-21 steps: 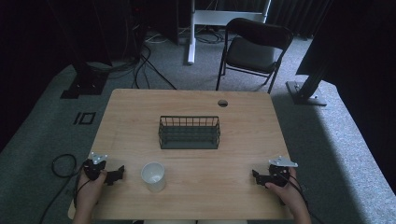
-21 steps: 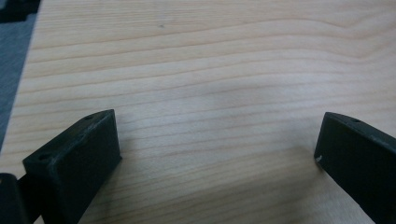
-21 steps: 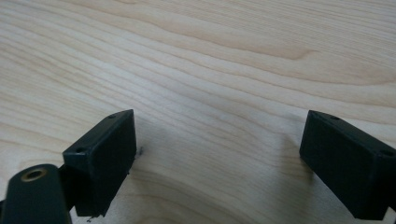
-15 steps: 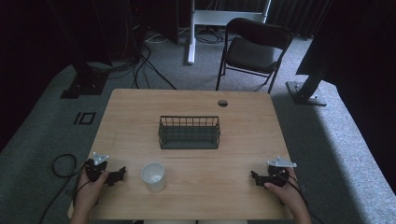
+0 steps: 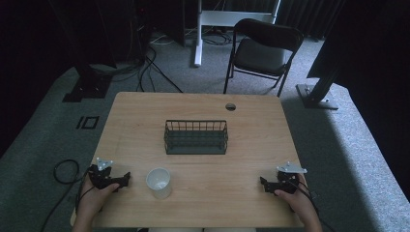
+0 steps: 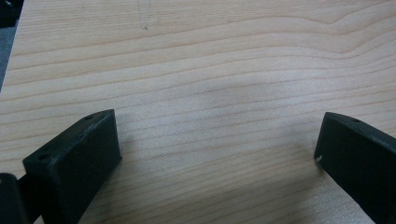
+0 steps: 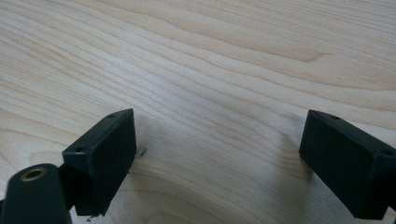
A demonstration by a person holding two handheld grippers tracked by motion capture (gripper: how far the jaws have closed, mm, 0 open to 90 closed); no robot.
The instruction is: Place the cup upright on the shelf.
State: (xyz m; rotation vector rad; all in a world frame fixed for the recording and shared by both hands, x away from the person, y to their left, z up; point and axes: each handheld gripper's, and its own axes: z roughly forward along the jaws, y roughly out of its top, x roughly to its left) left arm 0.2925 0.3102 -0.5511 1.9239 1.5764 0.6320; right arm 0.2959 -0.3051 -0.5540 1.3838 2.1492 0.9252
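In the high view, a light wooden rectangular table (image 5: 193, 145) fills the middle of the frame. Near its centre stands a dark green wire basket (image 5: 196, 137), long side facing the camera. Below and to the left of the basket, toward the lower edge of the tabletop, stands a translucent white plastic cup (image 5: 158, 182), upright with its mouth open upward, well apart from the basket.

The left gripper (image 5: 126, 179) sits at the lower left of the frame, held in a hand, its black jaws pointing right toward the cup; it is near the cup but not touching it. The right gripper (image 5: 264, 182) sits at the lower right of the frame, its jaws pointing left, well apart from the cup and the basket. From this height, how far the jaws stand apart is hard to read.

The left gripper view settles that: the two black jaws rise from the lower left and lower right corners with a wide stretch of bare wood grain between them, so they stand apart and hold nothing. The table edge and a sliver of grey floor show at the far left. The right gripper view shows the same: jaws spread wide over bare wood.

The high view alone adds the surroundings: a black folding chair (image 5: 263, 50) at upper right beyond the table, and grey carpet (image 5: 58, 140) around it.
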